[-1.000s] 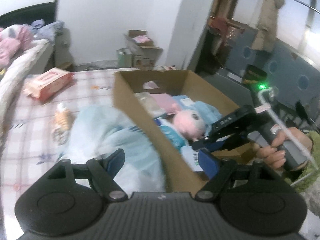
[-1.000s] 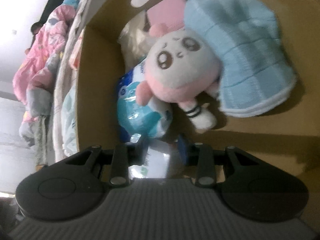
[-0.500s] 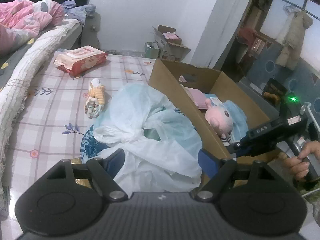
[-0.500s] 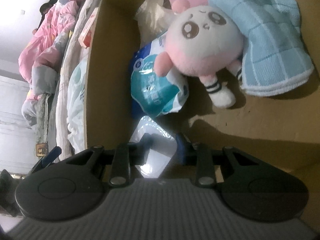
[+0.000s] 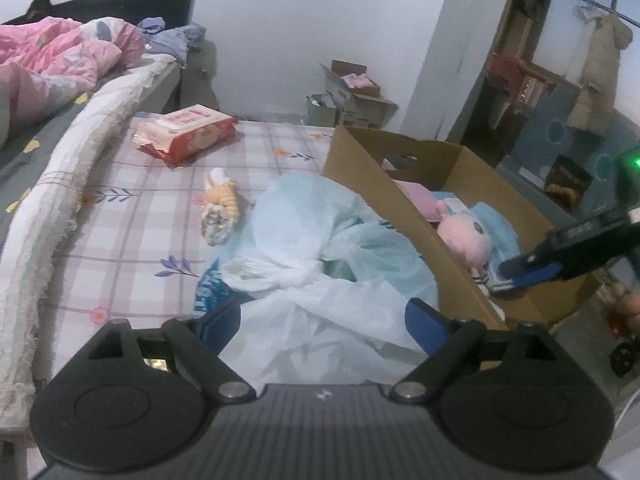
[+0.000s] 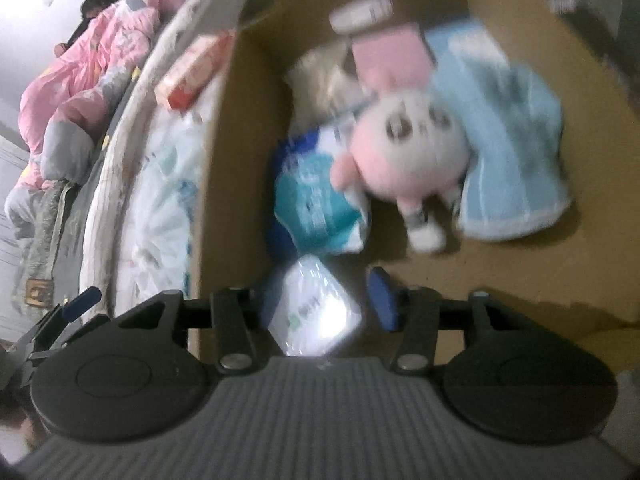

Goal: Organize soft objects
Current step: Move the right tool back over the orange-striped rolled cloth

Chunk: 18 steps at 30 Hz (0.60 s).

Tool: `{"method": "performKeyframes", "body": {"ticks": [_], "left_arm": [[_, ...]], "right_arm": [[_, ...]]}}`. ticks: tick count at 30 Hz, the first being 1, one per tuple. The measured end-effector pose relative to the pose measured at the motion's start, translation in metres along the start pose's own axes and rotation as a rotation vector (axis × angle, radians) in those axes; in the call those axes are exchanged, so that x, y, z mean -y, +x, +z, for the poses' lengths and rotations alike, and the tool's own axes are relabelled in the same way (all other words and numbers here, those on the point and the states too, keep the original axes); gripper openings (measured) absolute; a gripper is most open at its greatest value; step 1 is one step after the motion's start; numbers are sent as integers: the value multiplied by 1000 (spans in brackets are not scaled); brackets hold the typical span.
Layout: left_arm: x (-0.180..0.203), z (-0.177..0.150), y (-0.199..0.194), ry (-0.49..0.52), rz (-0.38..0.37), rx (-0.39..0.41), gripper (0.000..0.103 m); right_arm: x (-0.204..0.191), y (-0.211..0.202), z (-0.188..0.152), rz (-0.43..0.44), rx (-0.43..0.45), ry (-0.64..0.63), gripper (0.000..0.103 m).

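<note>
The left gripper (image 5: pixel 322 320), its blue-padded jaws spread wide and having just opened further, hung over the crumpled pale-blue and white plastic bag (image 5: pixel 320 264) on the plaid bed sheet (image 5: pixel 132 232). Bag film lay between the pads, but neither pad pressed on it. The bag lay directly ahead of and below this gripper, heaped against the outer near wall of the brown cardboard box (image 5: pixel 436 208), its long side running roughly along that wall. The left hand looked plainly the nearer one for taking it.

The right gripper (image 6: pixel 320 300) hung above the near end of the box, jaws partly apart after opening in the last moment. The small white plastic-wrapped tissue packet (image 6: pixel 316 316) sat between its fingers in the right wrist view; the right pad stood clear of it, and whether the left pad touched I could not tell. The packet looked released into the box.

Beyond it in the box lay a teal and white soft pack (image 6: pixel 320 204), then the pink and white plush doll (image 6: pixel 408 160) resting partly on a folded light-blue towel (image 6: pixel 516 168), with a pink flat item (image 6: pixel 388 56) and a cream bundle (image 6: pixel 324 76) towards the far wall.

Farther along the sheet, outside the box, lay a small orange and white knitted toy (image 5: pixel 220 208) and, beyond that, a red and white wipes pack (image 5: pixel 188 132). Both were probably yet to be boxed.
</note>
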<state>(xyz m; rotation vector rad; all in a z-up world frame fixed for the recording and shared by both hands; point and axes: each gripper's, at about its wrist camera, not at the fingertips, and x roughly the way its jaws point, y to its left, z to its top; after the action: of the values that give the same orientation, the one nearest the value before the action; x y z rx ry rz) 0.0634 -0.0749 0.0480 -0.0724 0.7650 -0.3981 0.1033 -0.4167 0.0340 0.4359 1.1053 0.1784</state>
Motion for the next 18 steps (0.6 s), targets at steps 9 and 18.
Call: {"method": "performKeyframes", "body": {"ticks": [9, 18], "left_arm": [[-28, 0, -9, -65, 34, 28, 91], [-59, 13, -17, -71, 104, 76, 92]], "right_arm": [[-59, -12, 17, 68, 45, -109, 54], [-137, 9, 41, 165, 5, -210, 57]]}}
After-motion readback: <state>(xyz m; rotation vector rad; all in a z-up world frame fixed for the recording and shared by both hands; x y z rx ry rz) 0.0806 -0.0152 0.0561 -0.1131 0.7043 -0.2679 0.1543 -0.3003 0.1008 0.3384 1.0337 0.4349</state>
